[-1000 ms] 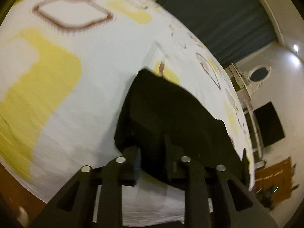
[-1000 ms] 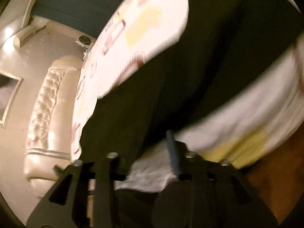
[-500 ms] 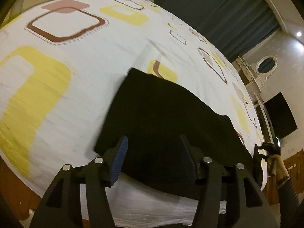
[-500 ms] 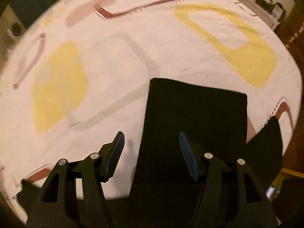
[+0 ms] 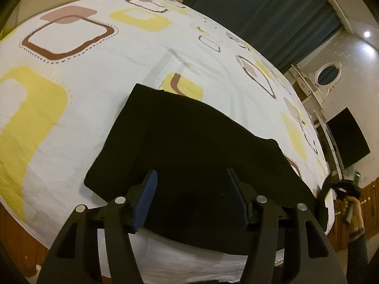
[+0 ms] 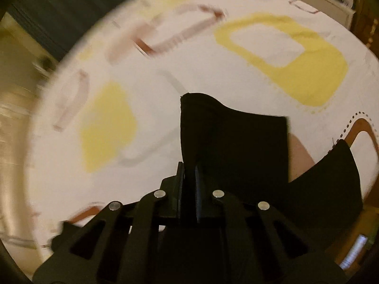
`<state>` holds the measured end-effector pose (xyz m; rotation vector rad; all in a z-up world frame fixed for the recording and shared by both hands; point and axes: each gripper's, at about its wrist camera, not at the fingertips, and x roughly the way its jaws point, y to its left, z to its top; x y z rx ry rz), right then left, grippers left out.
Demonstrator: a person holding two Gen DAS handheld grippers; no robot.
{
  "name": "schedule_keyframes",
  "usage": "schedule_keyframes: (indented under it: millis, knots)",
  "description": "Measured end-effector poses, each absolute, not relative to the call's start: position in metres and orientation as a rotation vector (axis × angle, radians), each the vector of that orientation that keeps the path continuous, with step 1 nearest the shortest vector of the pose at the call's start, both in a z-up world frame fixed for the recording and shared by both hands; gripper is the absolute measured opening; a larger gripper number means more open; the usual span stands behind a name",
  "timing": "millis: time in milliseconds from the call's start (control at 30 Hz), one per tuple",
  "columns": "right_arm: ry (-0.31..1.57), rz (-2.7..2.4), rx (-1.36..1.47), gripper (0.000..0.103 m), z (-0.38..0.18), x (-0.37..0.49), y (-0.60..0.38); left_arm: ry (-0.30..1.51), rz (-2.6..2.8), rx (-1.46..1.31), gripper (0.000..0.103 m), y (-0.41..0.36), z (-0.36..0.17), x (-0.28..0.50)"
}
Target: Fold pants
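Observation:
Black pants (image 5: 201, 146) lie folded on a white bed sheet (image 5: 94, 75) printed with yellow and brown squares. My left gripper (image 5: 190, 177) hovers open over their near edge, its blue pads apart and pressing on nothing. In the right wrist view my right gripper (image 6: 188, 168) is shut on a raised left edge of the pants (image 6: 236, 142), with cloth pinched between the pads. A second black flap (image 6: 331, 179) curls up to the right. The hand (image 5: 353, 215) that holds the right gripper shows at the far right of the left wrist view.
Dark curtains (image 5: 260, 11) hang beyond the bed. A white dresser with an oval mirror (image 5: 328, 75) and a black screen (image 5: 348, 137) stand along the right wall. The bed's near edge (image 5: 71, 224) runs just in front of the left gripper.
My left gripper opened, let go of the pants and drew back a little. My right gripper swung across the bed, then shut on the pants' edge, which now stands lifted.

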<state>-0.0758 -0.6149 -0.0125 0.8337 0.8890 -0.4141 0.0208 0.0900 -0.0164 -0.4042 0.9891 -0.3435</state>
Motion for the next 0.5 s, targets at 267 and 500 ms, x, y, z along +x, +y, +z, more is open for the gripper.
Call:
schedule_keyframes:
  millis: [267, 500]
  knots:
    - [0.627, -0.318, 0.942, 0.008, -0.011, -0.223, -0.658, 0.952, -0.349, -0.404, 0.059, 0.071, 0.001, 0.019]
    - [0.675, -0.383, 1.057, 0.007, -0.085, -0.300, -0.676, 0.957, -0.352, -0.386, 0.064, 0.038, 0.000, 0.022]
